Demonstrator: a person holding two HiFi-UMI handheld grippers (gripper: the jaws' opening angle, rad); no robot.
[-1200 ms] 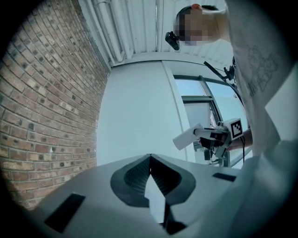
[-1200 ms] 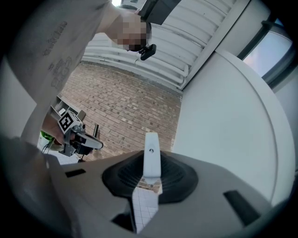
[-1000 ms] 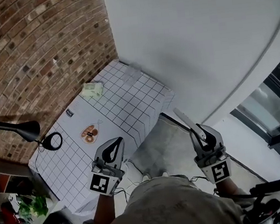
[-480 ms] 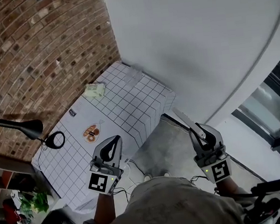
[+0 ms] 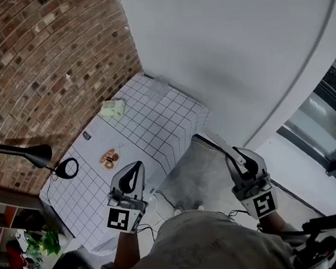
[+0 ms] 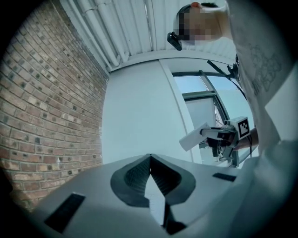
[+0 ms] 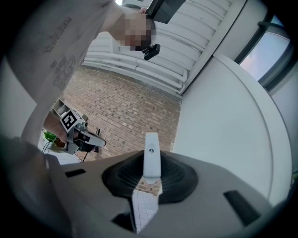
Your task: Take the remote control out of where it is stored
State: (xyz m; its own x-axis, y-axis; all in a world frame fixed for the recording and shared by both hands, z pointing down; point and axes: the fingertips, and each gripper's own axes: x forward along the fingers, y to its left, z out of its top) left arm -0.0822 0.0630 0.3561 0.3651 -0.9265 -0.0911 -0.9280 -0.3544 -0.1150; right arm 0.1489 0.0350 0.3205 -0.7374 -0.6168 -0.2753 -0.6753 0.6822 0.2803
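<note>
A slim white remote control (image 5: 216,144) sticks out forward from my right gripper (image 5: 236,158), which is shut on its near end, held in the air over the grey floor. In the right gripper view the remote (image 7: 152,155) stands upright between the ribbed pads. My left gripper (image 5: 137,166) hovers at the near edge of the table (image 5: 160,122), its jaws shut with nothing between them. The left gripper view shows its tips (image 6: 150,158) meeting, and the right gripper with the remote (image 6: 193,137) off to the right.
The table carries a white checked cloth with a green packet (image 5: 111,109), an orange round item (image 5: 108,160), a clear object (image 5: 158,88) and a black desk lamp (image 5: 28,154). A brick wall (image 5: 46,66) and a white wall (image 5: 236,44) meet behind it. A plant (image 5: 39,245) stands lower left.
</note>
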